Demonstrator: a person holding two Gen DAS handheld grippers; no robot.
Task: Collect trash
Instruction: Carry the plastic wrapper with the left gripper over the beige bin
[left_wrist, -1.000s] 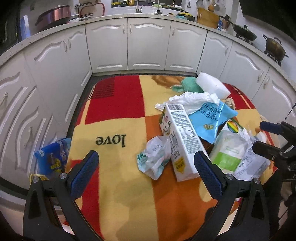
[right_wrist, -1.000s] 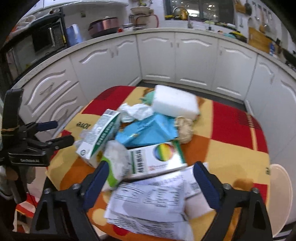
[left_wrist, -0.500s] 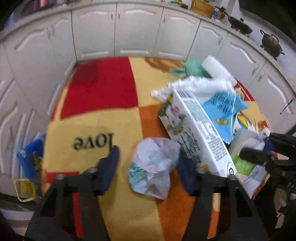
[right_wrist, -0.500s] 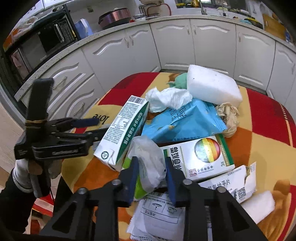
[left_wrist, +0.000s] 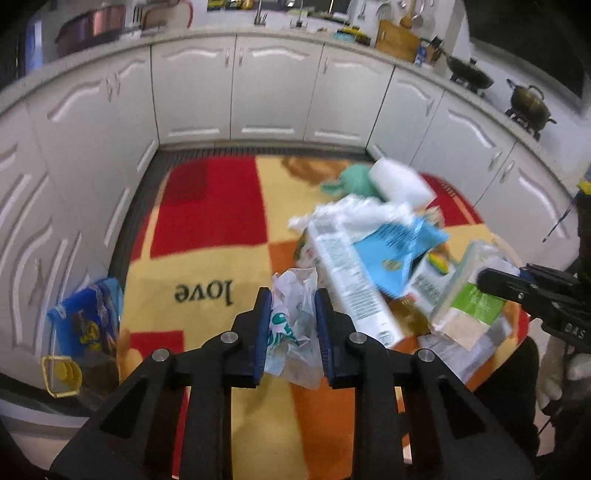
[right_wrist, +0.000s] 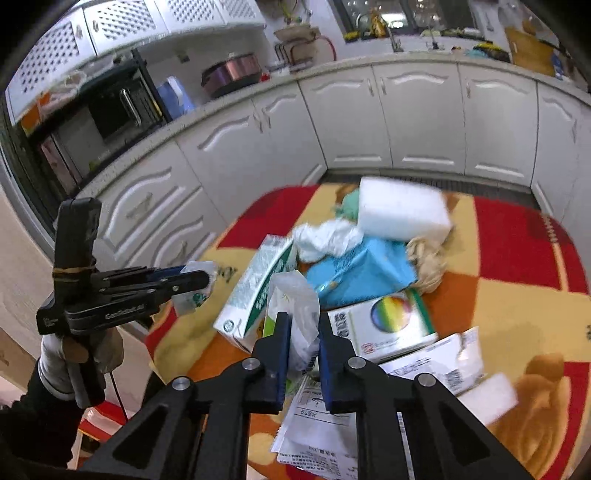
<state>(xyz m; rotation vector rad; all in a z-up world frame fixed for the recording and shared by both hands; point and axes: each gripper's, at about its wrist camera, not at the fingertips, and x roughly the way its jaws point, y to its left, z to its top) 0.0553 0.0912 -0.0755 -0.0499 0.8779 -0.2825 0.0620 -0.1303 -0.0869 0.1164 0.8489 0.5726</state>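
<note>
Trash lies heaped on a table under a red, yellow and orange blanket (left_wrist: 207, 221). My left gripper (left_wrist: 292, 299) is shut on a crumpled clear plastic bag (left_wrist: 295, 325) with green print, held just above the blanket. My right gripper (right_wrist: 303, 321) is shut on a white and green plastic packet (right_wrist: 295, 299), raised over the pile. Each gripper shows in the other's view: the left gripper (right_wrist: 184, 280) and the right gripper (left_wrist: 517, 288). A milk carton (right_wrist: 255, 291), a blue snack bag (right_wrist: 362, 269), a rainbow-printed box (right_wrist: 384, 325) and a white foam block (right_wrist: 402, 214) remain on the table.
Printed papers (right_wrist: 325, 424), a white tissue (right_wrist: 325, 236) and a green cloth (left_wrist: 351, 181) are also on the blanket. White cabinets (left_wrist: 273, 92) ring the table closely. A blue bag (left_wrist: 88, 317) sits on the floor at the left. A gloved hand (right_wrist: 74, 350) holds the left gripper.
Both grippers went from wide open to shut. The left dipped onto the clear plastic bag and the right onto the white and green packet, and both came back up with them.
</note>
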